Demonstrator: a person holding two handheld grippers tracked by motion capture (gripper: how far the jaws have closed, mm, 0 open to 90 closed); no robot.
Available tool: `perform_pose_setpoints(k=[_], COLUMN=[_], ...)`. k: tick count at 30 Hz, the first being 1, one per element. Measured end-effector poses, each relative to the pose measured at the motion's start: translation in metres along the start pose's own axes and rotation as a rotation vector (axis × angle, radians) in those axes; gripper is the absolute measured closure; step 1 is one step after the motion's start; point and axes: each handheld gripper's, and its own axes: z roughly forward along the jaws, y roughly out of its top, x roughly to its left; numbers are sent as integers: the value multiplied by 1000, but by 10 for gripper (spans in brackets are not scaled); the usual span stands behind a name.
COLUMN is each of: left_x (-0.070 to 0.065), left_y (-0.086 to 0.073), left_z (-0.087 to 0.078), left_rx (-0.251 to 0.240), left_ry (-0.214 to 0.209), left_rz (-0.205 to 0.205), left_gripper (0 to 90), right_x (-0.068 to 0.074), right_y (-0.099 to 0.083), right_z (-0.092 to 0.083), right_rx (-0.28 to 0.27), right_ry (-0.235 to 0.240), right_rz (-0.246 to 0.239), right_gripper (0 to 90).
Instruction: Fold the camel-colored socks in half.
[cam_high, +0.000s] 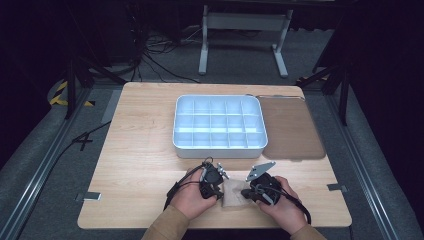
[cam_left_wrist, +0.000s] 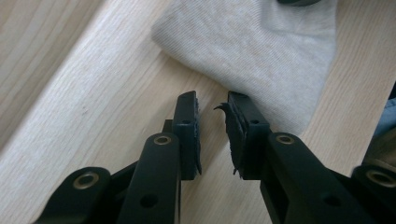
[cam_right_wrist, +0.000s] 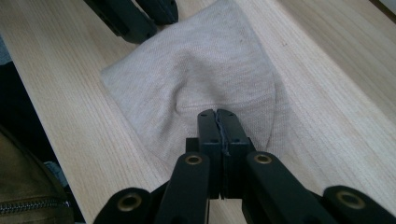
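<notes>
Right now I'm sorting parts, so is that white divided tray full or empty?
Empty. The tray shows bare compartments in the high view.

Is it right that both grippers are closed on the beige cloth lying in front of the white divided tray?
Not quite. The right gripper is shut on the beige cloth, but the left gripper is open, its fingers apart at the cloth's edge, as the left gripper view shows. The white divided tray lies beyond.

Your right gripper (cam_right_wrist: 218, 122) covers the near part of the beige cloth (cam_right_wrist: 196, 79), so whether fabric sits between its pressed-together jaws stays unclear. Ahead of it, the frame's top edge cuts off your left gripper (cam_right_wrist: 140, 18).
</notes>
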Motion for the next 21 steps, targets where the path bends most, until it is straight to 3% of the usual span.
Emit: perform_pose_setpoints(k=[7, 12, 19, 21], left_x=[0, 0, 0, -1], left_y=[1, 1, 2, 3], left_z=[1, 1, 2, 2], left_rx=[-9, -7, -17, -54], left_ry=[-6, -8, -13, -62], left_rz=[-4, -9, 0, -25], left_gripper=[730, 737, 731, 726], right_x=[2, 5, 7, 7], right_y=[1, 6, 7, 7], right_z=[-1, -8, 7, 7], right_rx=[-7, -76, -24, -22], right_ry=[-10, 4, -13, -10], right_rz=[-3, -13, -14, -11], right_gripper=[900, 900, 900, 900])
